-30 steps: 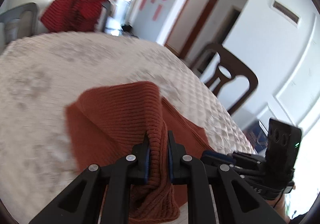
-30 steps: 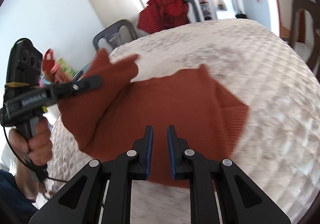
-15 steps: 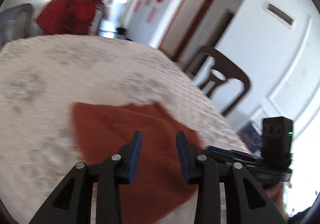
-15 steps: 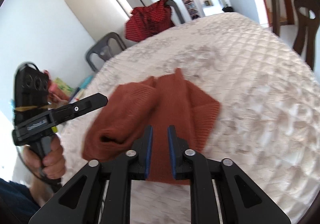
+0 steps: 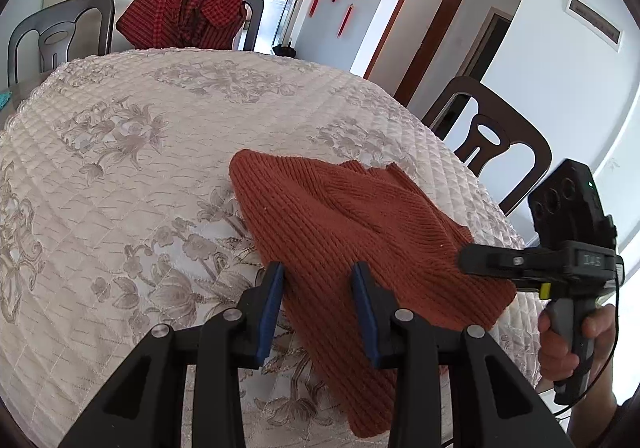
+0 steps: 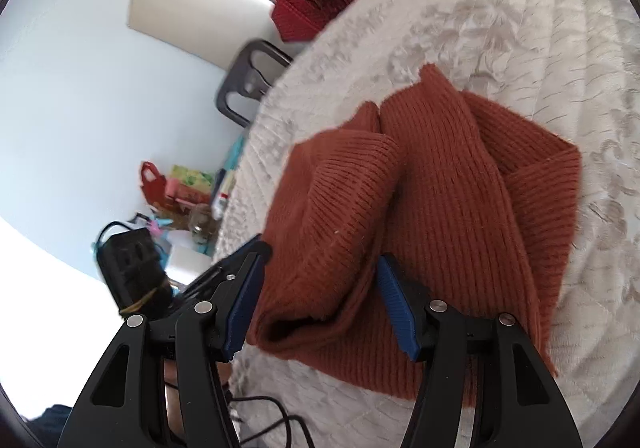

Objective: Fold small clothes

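Rust-orange ribbed knit garment [image 5: 360, 232] lying partly folded on the cream quilted floral surface [image 5: 120, 152], near the edge closest to the operator, with one rolled layer overlapping the flat body and a tubular opening facing the near edge in the right wrist view [image 6: 420, 188]. Left tongs [image 5: 318, 296] spread wide, holding nothing, hovering above the garment's near left margin. Right tongs [image 6: 320, 300] likewise wide apart and empty, straddling the rolled layer without visible contact. Judged step: taking a fresh hold for the next fold. For a clean result: pinch both layers at the near corners rather than the top layer only, lift just enough to clear the surface, carry the fold over evenly, align edges before release. Loose ribbed knit likely to stretch and slump, so support from both sides advisable. Farther out: red checked cloth [image 5: 188, 8] draped over a chair back beyond the far edge, dark chair [image 5: 488, 140] at the right side. Hidden or unclear: the garment's nearest hem behind the tong bodies, the underside layers, and whether sleeves lie inside the roll; garment type not determinable.
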`<state>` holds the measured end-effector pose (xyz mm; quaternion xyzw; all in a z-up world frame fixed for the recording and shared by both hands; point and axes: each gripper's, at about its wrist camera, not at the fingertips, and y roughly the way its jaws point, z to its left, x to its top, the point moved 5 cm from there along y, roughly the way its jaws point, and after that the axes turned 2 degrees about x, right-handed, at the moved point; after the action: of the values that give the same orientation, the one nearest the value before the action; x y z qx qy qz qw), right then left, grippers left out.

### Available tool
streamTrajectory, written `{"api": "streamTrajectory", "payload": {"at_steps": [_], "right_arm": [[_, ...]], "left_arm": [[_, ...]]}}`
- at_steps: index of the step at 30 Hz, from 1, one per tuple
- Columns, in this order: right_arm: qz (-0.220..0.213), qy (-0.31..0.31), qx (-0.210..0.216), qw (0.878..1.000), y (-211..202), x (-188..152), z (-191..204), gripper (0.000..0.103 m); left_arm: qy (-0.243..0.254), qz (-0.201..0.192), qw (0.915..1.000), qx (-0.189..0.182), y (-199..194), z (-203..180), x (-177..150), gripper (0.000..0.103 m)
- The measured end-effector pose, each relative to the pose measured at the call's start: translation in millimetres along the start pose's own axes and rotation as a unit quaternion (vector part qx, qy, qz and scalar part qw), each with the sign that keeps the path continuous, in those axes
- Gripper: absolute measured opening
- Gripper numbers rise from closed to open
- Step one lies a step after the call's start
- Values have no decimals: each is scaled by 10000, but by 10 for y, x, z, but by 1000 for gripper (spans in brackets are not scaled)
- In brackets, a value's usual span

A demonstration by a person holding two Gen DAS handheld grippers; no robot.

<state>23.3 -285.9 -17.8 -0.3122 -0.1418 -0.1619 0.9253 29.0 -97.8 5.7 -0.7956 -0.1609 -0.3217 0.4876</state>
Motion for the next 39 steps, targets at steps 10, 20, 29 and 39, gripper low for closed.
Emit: {"api": "streamTrajectory", "payload": {"at_steps": [10, 20, 29, 39], "right_arm": [[-265, -476, -350, 9979, 65, 100, 80, 14], [-815, -370, -858, 9923, -528, 43, -276, 14], [-956, -265, -867, 9913, -669, 39, -368, 15], [-905, -1373, -807, 9831, -783, -242, 140, 15]], "left_arm": [[71, -35, 10000, 27, -28, -13, 27, 38], [498, 27, 9983, -285, 73, -383, 23, 38], [587, -66, 9981, -157, -48, -394, -16, 38], [1098, -11, 9934, -329, -115, -616, -229, 37]]}}
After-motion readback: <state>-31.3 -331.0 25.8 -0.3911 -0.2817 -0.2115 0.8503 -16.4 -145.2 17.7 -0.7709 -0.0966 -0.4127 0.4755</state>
